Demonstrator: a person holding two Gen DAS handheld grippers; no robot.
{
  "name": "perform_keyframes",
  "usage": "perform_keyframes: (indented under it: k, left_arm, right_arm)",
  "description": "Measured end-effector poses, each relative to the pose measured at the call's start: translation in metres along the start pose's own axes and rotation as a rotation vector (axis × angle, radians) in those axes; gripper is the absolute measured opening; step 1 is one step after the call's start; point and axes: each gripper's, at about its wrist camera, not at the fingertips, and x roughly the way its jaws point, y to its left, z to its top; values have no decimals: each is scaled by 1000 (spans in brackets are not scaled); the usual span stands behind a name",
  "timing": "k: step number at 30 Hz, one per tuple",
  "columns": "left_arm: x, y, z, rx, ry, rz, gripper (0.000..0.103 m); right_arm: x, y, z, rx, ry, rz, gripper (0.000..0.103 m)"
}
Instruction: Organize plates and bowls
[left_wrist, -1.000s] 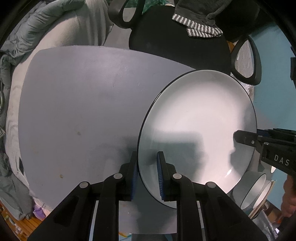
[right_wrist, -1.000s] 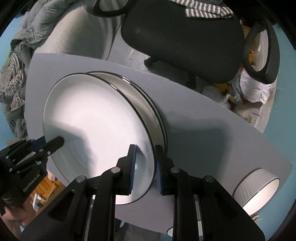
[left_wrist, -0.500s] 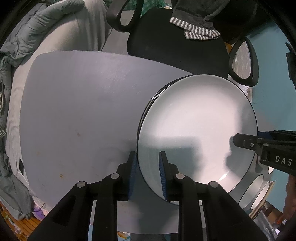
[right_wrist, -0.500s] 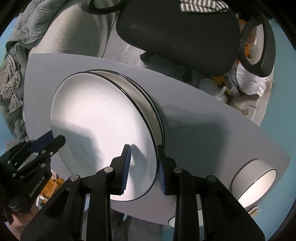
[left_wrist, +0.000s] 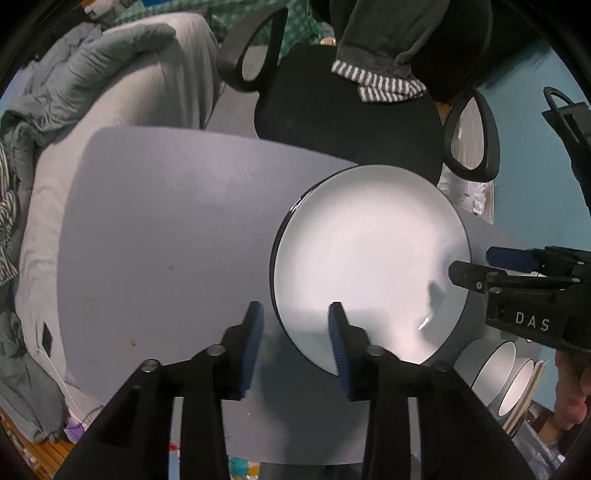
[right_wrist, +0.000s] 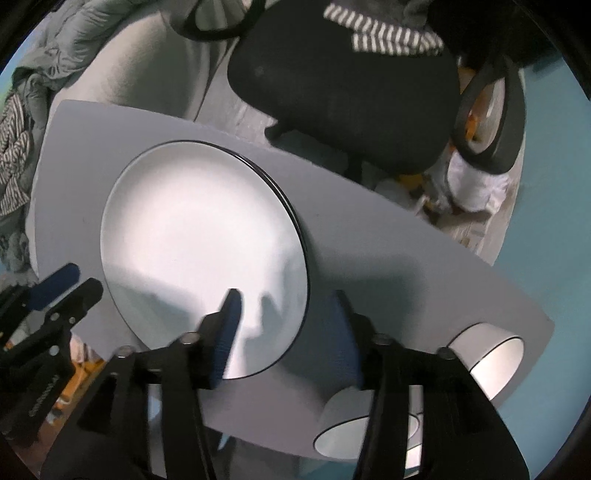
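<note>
A white plate with a dark rim (left_wrist: 369, 266) (right_wrist: 203, 251) lies flat on a second plate, whose edge (right_wrist: 286, 195) peeks out underneath. My left gripper (left_wrist: 294, 310) straddles the top plate's left rim. Its jaws are opening and the pads stand clear of the rim. My right gripper (right_wrist: 285, 299) straddles the right rim, jaws likewise opening, with the pads off the plate. Each gripper shows in the other's view: the right gripper (left_wrist: 476, 275) at the plate's right side, the left gripper (right_wrist: 74, 284) at its lower left.
The grey table (left_wrist: 166, 240) (right_wrist: 388, 258) has two white bowls (right_wrist: 491, 362) (right_wrist: 354, 424) near its right front corner, also seen as bowls (left_wrist: 495, 365) in the left wrist view. A black office chair (left_wrist: 343, 118) (right_wrist: 332, 92) stands beyond the far edge, bedding on the left.
Both grippers were shut on the tilted top plate. It has come down flat onto the lower plate, both pairs of jaws have spread off its rim, and the left gripper has risen.
</note>
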Motion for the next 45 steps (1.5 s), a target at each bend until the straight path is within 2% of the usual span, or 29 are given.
perform_keyframes:
  k: [6,9,11,16,25,32,39,45]
  left_arm:
    - [-26,-4,-11,29,-77,30,54]
    - [-39,-7,-18,48,-117,40,58]
    - [-49,-6,-25,60,-145,43,65]
    - [-73,-5,-34,72,-212,36,74]
    - [-99,-5,-54,110,-306,36,80]
    - [-116,-5,-70,144,-334,9,80]
    - [-139,-13,-86,197,-401,4,80]
    - [-153,-22,-101,241,-419,-60,80]
  right_arm:
    - [-29,5,-15,-24,-116,-70,66]
    - [-44,8,-24,-23,-170,-94,67]
    - [-53,9,-29,-23,-203,-104,71]
    - [-73,12,-42,-12,-272,-100,72]
    - [-113,24,-75,2,-423,-80,72]
    - [-142,29,-107,44,-526,-69,72]
    - [-161,23,-138,116,-606,-57,72]
    - [-171,16,-164,189,-654,-36,72]
